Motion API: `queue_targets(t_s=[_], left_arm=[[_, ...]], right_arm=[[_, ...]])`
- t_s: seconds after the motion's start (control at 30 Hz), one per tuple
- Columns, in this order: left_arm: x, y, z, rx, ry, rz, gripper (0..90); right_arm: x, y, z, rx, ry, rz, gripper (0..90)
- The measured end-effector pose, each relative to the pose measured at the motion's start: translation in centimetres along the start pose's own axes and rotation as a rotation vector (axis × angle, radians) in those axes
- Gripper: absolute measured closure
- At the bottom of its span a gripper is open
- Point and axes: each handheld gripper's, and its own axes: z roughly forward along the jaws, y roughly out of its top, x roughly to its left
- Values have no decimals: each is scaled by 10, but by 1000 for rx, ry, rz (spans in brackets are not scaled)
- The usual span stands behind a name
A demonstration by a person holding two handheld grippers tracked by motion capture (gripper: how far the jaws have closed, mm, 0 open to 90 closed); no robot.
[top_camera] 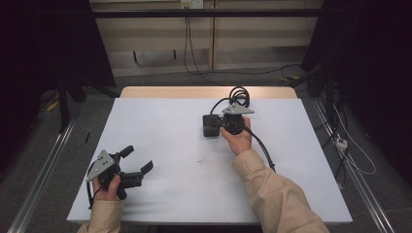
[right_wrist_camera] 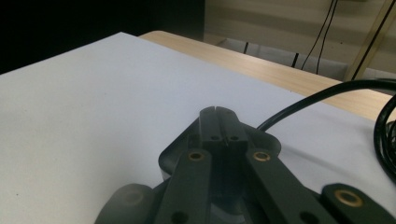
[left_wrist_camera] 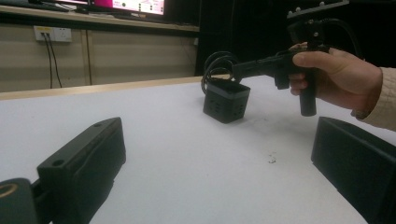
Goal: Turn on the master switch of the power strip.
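Right tongs [right_wrist_camera: 215, 112] closed above 1 black box [left_wrist_camera: 226, 100]; left tongs [top_camera: 137, 159] wide open, empty.

box [top_camera: 210, 125] sitting mid-table [top_camera: 160, 145], coiled cable [top_camera: 238, 93] lying behind it | your right gripper [top_camera: 224, 124] hovering just right of box | your left gripper [top_camera: 141, 162] resting near-left, well apart

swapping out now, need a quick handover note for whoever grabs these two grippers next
Left gripper: jaws open, nothing between them, held low at the near left of the white table.
Right gripper: jaws shut together with nothing between them, poised just over the black box; whether it touches the box I cannot tell.
Black box: upright past the middle of the table, a coiled black cable behind it.
Done: nothing visibly picked up.
Left: probably open the right jaws and take hold of the box.
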Motion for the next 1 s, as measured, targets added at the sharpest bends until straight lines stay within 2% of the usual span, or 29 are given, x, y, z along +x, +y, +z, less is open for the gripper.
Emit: queue_targets(t_s=[0.1,0.13,0.27,0.6,0.8,1.0], left_arm=[[0,0,0,0,-3,1,27],[0,0,1,1,-3,0,27],[0,0,1,3,-3,0,26],[-1,0,1,3,-6,-2,27],[-1,0,2,-2,-6,-4,26],[-1,0,5,8,-15,4,26]], right_arm=[[-1,-1,0,13,-8,3,882],[-2,-1,-1,14,-11,11,837],[-1,0,-3,14,-3,14,771],[1,-1,-7,27,26,44,503],[1,-6,-13,40,43,66,387],[0,-9,-23,42,60,77,326]])
